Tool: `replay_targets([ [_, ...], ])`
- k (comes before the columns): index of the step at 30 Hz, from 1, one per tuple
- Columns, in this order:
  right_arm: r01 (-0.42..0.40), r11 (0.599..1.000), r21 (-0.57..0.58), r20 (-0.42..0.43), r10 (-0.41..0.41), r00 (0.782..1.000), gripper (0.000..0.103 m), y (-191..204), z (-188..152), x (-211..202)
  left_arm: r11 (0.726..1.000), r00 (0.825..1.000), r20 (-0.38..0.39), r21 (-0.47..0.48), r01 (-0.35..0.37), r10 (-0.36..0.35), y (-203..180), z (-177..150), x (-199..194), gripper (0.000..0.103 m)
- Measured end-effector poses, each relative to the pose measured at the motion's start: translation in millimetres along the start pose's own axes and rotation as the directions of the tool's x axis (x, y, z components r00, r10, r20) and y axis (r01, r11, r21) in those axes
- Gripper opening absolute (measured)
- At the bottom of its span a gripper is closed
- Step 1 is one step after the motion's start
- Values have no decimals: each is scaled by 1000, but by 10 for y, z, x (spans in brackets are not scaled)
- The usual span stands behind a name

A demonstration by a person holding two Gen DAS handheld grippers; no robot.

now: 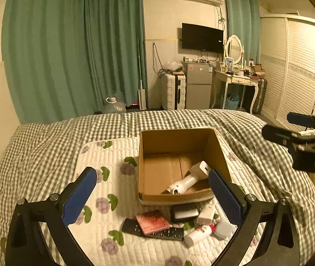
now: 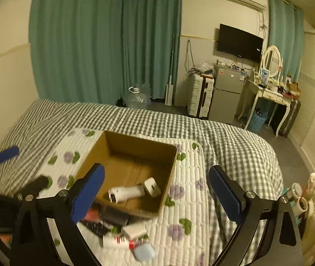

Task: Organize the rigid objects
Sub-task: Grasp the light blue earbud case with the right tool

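Cardboard box (image 1: 175, 166) waits, both my grippers (image 1: 153, 199) (image 2: 155, 197) open and empty; crowded toys (image 1: 179, 221) could slip when grabbed.

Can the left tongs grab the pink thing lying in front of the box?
Probably yes. The left tongs are open and empty, and the pink thing lies on top of the black remote, outside the cardboard box, with nothing covering it.

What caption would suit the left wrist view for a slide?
Open left gripper above small items beside a cardboard box already holding a white handheld device.
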State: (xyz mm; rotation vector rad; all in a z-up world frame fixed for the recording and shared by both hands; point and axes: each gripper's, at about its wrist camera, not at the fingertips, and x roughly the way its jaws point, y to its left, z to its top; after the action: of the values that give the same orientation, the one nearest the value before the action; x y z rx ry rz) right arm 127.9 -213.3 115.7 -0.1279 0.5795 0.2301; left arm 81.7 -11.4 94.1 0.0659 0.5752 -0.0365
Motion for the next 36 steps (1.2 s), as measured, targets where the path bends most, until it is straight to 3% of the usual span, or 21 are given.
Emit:
replay_targets([
  [5,-6,1000,-28,-20,6,1000,96,45,-250,-142,999,999,-16,-18,-30,30,2,-224,-62,103],
  [13,-47,994,-96,-177,30,984,96,116,-953,406,998,992,-116,-28,-58,55,-123,-849,450,103],
  [19,-75,995,-72,-287,51,957,96,-22,-1448,959,998,976,-214,-38,-48,39,-265,-1205,868,103],
  [26,-141,978,-156,-386,71,920,94,50,-1971,1323,999,950,-311,-3,-35,32,-414,-1433,1160,103],
  [29,-187,961,-204,-423,86,902,87,203,-2163,1432,1000,942,-335,1,-31,29,-428,-1454,1205,103],
  [32,-185,949,-256,-425,61,903,78,320,-2253,1499,1000,935,-353,10,-19,21,-458,-1478,1234,103],
  [33,-176,944,-280,-427,42,903,69,357,-2270,1525,1000,932,-363,16,-15,20,-471,-1492,1246,103],
  [34,-164,942,-294,-427,24,904,53,377,-2275,1528,1000,929,-369,20,-10,17,-479,-1491,1260,103],
  [36,-159,945,-287,-424,23,906,49,341,-2227,1504,999,925,-380,37,4,11,-513,-1482,1282,103],
])
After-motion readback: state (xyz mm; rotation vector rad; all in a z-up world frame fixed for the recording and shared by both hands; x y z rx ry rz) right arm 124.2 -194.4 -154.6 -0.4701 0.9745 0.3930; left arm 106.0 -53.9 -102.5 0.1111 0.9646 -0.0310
